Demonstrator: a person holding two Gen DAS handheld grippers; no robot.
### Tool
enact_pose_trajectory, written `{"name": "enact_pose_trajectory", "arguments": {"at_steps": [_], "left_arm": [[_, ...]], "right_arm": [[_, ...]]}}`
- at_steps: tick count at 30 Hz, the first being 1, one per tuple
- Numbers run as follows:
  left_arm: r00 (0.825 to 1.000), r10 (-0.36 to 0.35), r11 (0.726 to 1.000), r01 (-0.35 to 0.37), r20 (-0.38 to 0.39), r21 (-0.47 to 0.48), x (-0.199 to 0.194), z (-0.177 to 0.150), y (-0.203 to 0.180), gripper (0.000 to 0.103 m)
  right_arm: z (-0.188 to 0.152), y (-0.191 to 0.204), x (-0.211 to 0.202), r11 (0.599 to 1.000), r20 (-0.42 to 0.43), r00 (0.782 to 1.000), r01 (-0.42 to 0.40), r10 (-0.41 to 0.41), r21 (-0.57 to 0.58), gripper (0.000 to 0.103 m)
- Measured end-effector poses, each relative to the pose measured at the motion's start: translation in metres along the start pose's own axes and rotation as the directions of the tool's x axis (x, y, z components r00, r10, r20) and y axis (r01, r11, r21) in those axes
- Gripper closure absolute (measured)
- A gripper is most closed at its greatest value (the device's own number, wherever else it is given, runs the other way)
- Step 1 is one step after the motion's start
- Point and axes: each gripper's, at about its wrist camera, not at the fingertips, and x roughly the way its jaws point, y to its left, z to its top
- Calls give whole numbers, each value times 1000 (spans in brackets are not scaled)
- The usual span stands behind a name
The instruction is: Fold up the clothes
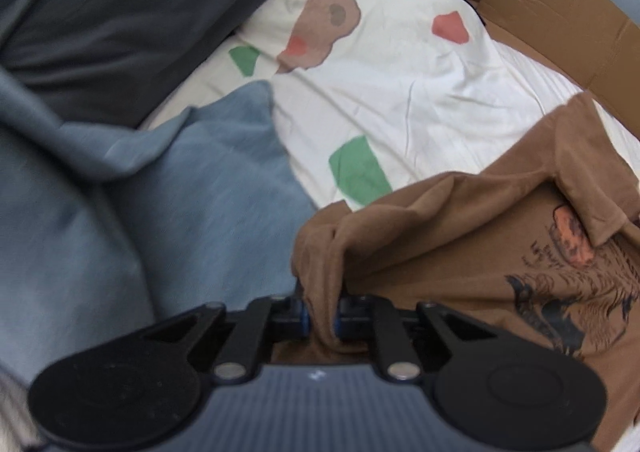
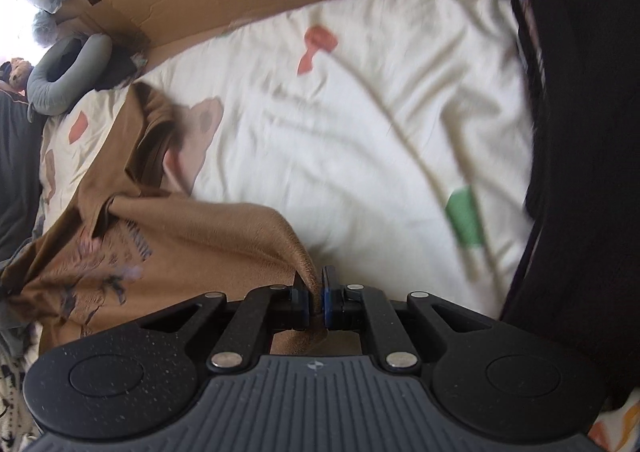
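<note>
Both grippers, left gripper (image 1: 320,316) and right gripper (image 2: 315,302), pinch bunched edges of the brown T-shirt (image 1: 460,236), which sags between them over the cream sheet (image 1: 400,99).

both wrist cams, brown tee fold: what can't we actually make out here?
- Left wrist view: the brown T-shirt print is motion-blurred, its lettering unreadable; the frame edge cuts the shirt's right side.
- Left wrist view: the fabric bunched in the left gripper hides which part of the shirt is pinched.
- Right wrist view: the right gripper likewise hides its pinched part.
- Right wrist view: the black garment runs off-frame; type unclear.
</note>
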Motion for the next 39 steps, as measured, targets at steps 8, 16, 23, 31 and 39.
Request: {"name": "enact_pose_trajectory", "arguments": {"at_steps": [8,16,23,31,39], "left_arm": [[996,-67,997,64,-67,-41,-26,-43,-6,92],[976,-155,983,137,-156,-120,-41,-81,-20,92],[951,-220,971,191,-219,-144,-56,-115,-41,92],[951,-180,981,155,-253,-116,-67,-118,-43,70],[980,-145,989,140,-135,-45,-85,-54,-52,63]], "right_arm": [[39,-2,-13,996,83,994,72,-67,-48,99],[66,-3,-30,990,161,981,122,-109,-68,99],[84,-12,-41,986,214,966,161,-147,-48,99],[70,-17,-13,977,134,970,211,-204,-39,94],[54,-22,-18,982,142,972,186,-185,6,56]]}}
